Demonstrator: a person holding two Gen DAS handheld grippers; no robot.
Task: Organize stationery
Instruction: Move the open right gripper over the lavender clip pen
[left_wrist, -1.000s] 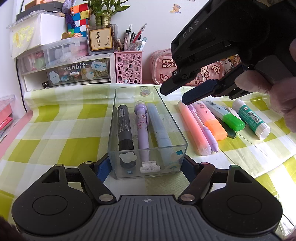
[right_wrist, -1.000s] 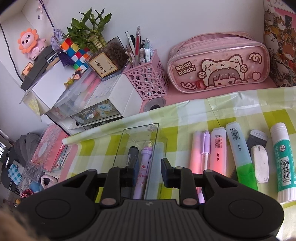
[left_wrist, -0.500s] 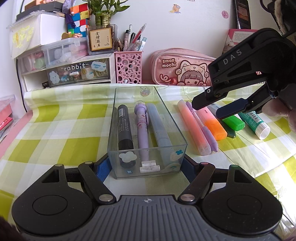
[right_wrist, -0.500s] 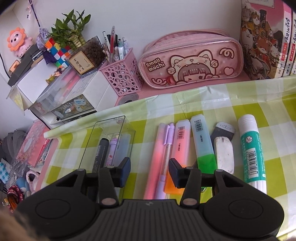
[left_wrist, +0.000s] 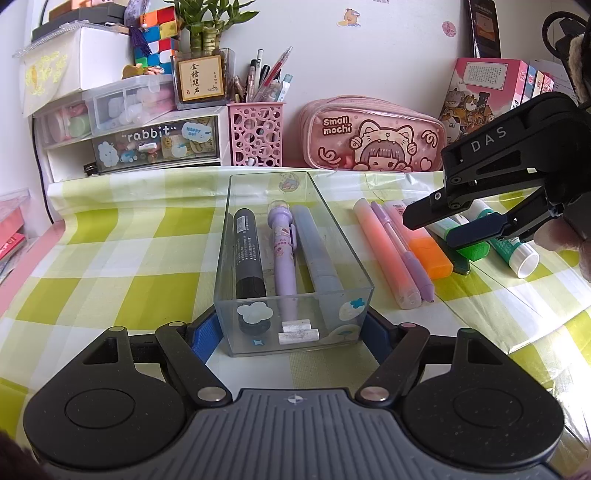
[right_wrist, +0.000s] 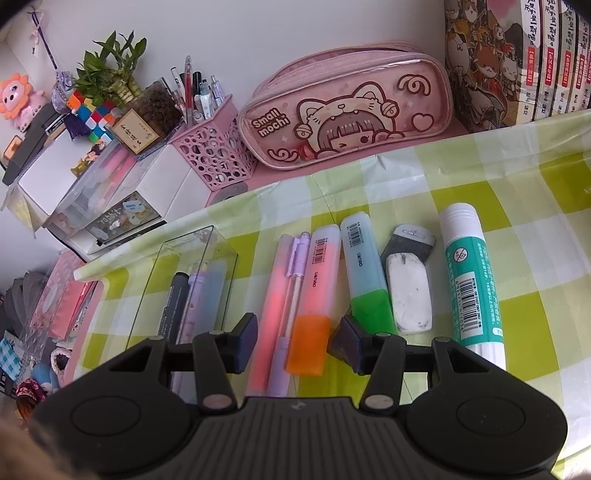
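Nearest the left wrist view, the left claw (left_wrist: 293, 328) is clamping the near end of the clear box (left_wrist: 332, 236), its blue pads pressing the two side walls and steadying it on the checked surface (left_wrist: 110, 258). Inside the box a black marker (left_wrist: 248, 254), a purple pen (left_wrist: 284, 251) and a grey-blue marker (left_wrist: 317, 251) are lying side by side lengthwise.

Just to the right of the box, the right claw (right_wrist: 297, 334) is hovering with its jaws spread; they have just been opening, and nothing is pinched between them. Below the gap are lying the pink highlighter (right_wrist: 275, 291), a thin purple pen (right_wrist: 291, 295) and the orange highlighter (right_wrist: 317, 291), packed so close they are touching. Further right are sitting the green highlighter (right_wrist: 364, 277), a white eraser (right_wrist: 408, 291) and a glue stick (right_wrist: 469, 273).

These highlighters are looking light, stiff and smooth-sided, so a grip across the middle of the barrel should be holding best; the tight row is making it likely that a neighbour gets nudged or pinched along.

At the back, a pink pencil case (right_wrist: 347, 118) is leaning against the wall.
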